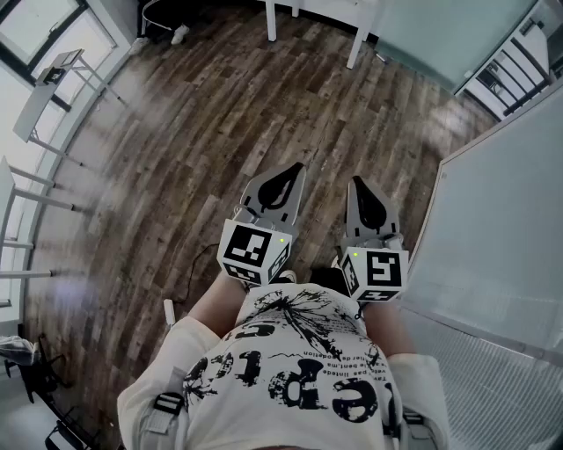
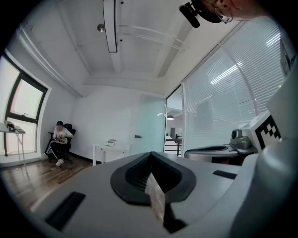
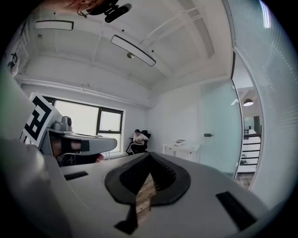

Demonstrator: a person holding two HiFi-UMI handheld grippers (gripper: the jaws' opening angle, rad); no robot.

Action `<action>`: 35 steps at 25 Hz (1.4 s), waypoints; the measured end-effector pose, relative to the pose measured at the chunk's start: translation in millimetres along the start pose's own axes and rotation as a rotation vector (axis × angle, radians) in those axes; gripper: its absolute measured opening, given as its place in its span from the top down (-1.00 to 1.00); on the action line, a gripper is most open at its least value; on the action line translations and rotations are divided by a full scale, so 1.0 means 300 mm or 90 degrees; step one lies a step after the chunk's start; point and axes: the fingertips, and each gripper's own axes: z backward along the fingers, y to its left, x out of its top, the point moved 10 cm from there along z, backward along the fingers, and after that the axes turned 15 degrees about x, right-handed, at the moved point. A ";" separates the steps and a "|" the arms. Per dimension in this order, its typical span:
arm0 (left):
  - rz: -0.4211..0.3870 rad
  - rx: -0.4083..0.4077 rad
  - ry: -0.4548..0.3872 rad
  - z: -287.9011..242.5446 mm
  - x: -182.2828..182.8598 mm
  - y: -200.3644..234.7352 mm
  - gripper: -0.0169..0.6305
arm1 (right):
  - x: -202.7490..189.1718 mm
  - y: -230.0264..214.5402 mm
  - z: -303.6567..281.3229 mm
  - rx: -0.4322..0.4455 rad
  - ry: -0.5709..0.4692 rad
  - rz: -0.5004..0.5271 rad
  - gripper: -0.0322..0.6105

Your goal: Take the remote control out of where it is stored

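No remote control shows in any view. In the head view I hold both grippers side by side in front of my body, pointing level over the wooden floor (image 1: 202,132). My left gripper (image 1: 296,169) has its jaws closed together with nothing between them. My right gripper (image 1: 357,182) is the same, jaws together and empty. In the left gripper view my left gripper (image 2: 150,157) shows only a thin slit behind its meeting tips. The right gripper view shows my right gripper (image 3: 149,156) closed to a similar slit, with the left gripper (image 3: 74,144) beside it.
A white table (image 1: 321,16) stands across the room, also seen as a white desk (image 2: 111,148). A person sits on a chair (image 2: 59,142) by the window. A glass wall with blinds (image 1: 501,228) runs along my right. Stands on thin legs (image 1: 48,83) line the left.
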 end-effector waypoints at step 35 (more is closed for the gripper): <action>0.031 0.099 0.026 -0.499 -0.009 -0.100 0.92 | -0.035 -0.586 -0.241 0.080 -0.031 -0.086 0.92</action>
